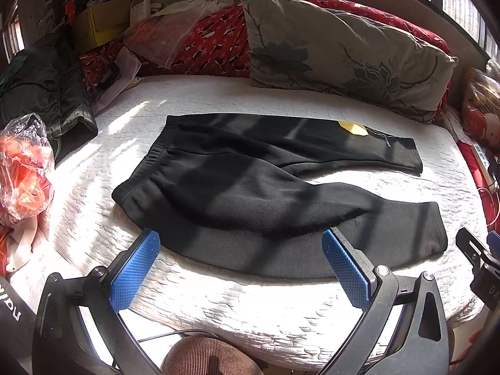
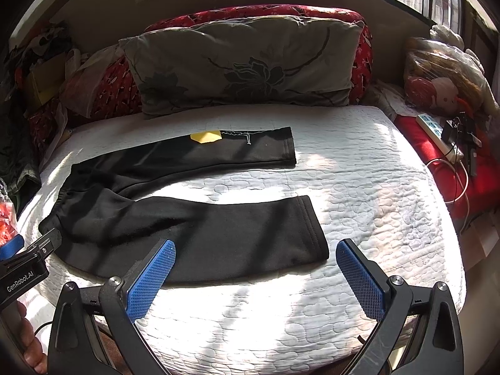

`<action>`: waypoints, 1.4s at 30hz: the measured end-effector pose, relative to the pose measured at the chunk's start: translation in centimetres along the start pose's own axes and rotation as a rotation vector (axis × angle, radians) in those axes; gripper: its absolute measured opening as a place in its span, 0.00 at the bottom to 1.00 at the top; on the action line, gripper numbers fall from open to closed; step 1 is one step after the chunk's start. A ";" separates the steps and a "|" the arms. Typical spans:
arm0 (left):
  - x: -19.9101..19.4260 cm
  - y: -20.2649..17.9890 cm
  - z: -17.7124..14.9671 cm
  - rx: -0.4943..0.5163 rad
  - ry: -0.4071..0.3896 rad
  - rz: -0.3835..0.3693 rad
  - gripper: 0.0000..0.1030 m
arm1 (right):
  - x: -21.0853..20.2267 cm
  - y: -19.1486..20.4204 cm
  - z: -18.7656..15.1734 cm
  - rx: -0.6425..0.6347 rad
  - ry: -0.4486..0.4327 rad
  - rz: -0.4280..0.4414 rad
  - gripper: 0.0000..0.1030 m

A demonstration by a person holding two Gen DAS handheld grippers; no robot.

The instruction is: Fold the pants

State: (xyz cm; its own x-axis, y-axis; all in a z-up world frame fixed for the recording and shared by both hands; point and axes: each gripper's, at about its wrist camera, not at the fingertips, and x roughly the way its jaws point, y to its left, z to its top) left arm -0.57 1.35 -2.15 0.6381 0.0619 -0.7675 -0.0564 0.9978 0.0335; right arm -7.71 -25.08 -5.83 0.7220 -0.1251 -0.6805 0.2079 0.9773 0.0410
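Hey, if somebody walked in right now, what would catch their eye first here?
Black pants spread flat across the white quilted bed, legs apart, a yellow tag on the far leg. Behind them, a grey floral pillow leans on red bedding. Both grippers, left and right, hover open at the near edge.

The black pants [image 1: 250, 187] lie flat and unfolded on the bed, legs spread apart toward 3 o'clock (a yellow tag [image 1: 353, 128] sits on the far leg).

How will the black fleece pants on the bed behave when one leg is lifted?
The black fleece pants lie limp with soft creases, so probably floppy and draping. The fabric looks thick, so perhaps somewhat heavy. The fuzzy surface likely grips, not slips.
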 end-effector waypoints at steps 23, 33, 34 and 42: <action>-0.4 -0.8 0.0 0.025 -0.006 -0.006 1.00 | 0.2 0.2 -0.1 -0.015 0.009 0.001 1.00; -0.3 -0.9 0.0 0.029 -0.002 -0.008 1.00 | 0.3 0.2 -0.2 -0.013 0.013 0.005 1.00; -0.3 -1.0 0.0 0.030 0.000 -0.007 1.00 | 0.3 0.2 -0.2 -0.014 0.014 0.005 1.00; 0.0 -1.0 0.1 0.033 0.008 -0.006 1.00 | 0.6 0.2 -0.3 -0.015 0.021 0.005 1.00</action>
State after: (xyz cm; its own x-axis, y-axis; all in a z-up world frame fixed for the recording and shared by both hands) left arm -0.45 0.35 -2.09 0.6324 0.0557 -0.7726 -0.0272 0.9984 0.0497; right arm -7.41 -24.90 -6.43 0.7091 -0.1169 -0.6954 0.1946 0.9803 0.0336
